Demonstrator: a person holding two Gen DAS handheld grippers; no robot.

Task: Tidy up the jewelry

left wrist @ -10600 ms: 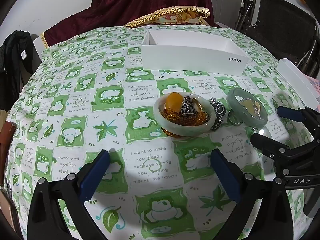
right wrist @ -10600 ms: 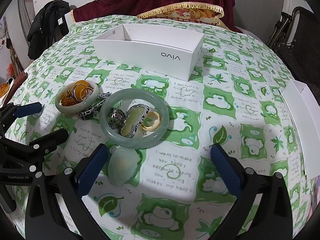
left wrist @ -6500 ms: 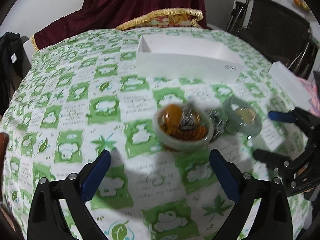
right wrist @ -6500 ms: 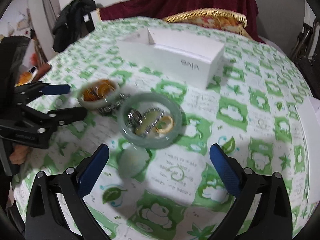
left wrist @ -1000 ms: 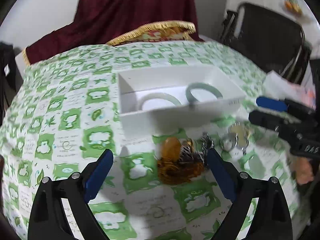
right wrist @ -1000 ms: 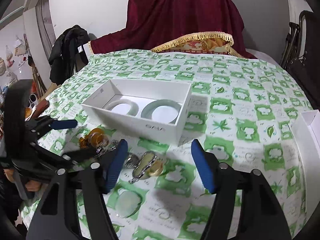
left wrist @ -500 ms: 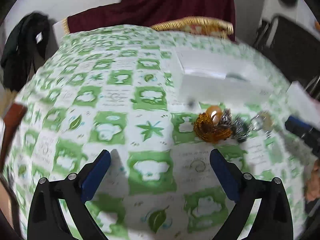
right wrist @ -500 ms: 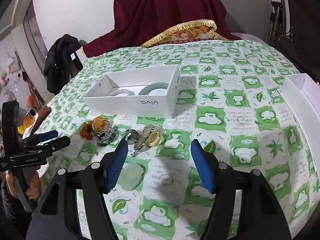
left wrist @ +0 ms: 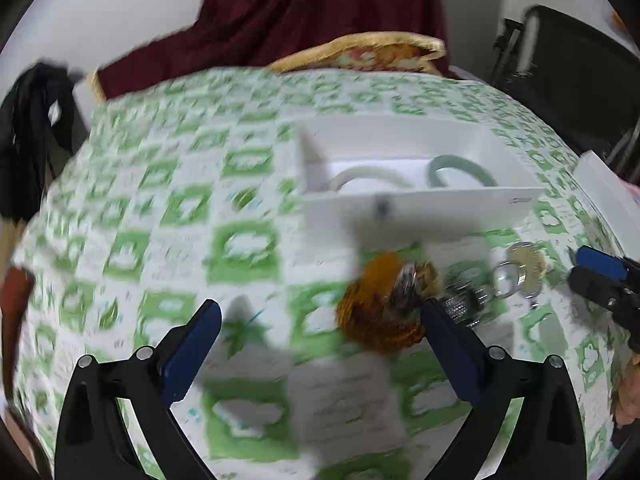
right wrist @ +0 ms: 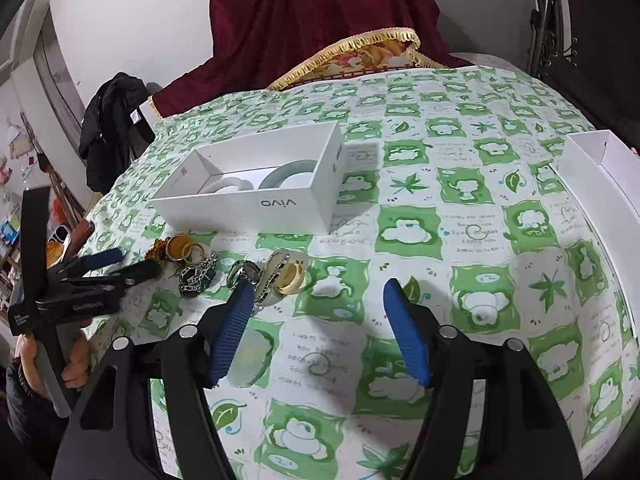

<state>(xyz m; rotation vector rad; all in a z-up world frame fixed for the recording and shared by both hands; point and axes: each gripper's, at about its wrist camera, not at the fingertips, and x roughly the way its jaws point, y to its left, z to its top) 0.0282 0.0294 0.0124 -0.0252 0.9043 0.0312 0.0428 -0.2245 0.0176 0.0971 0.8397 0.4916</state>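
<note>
Here, two bangles (right wrist: pixel 280 174) in white box (right wrist: pixel 256 204)
Loose jewelry (right wrist: pixel 240 270) on surface (right wrist: pixel 460 280); left claw (left wrist: pixel 320 344) and right claw (right wrist: pixel 316 312) agape, empty

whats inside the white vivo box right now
Two bangles lie flat inside the white vivo box: a pale whitish bangle on the left and a grey-green bangle beside it. The near wall hides their front halves and the floor there, so anything small there cannot be seen.
</note>
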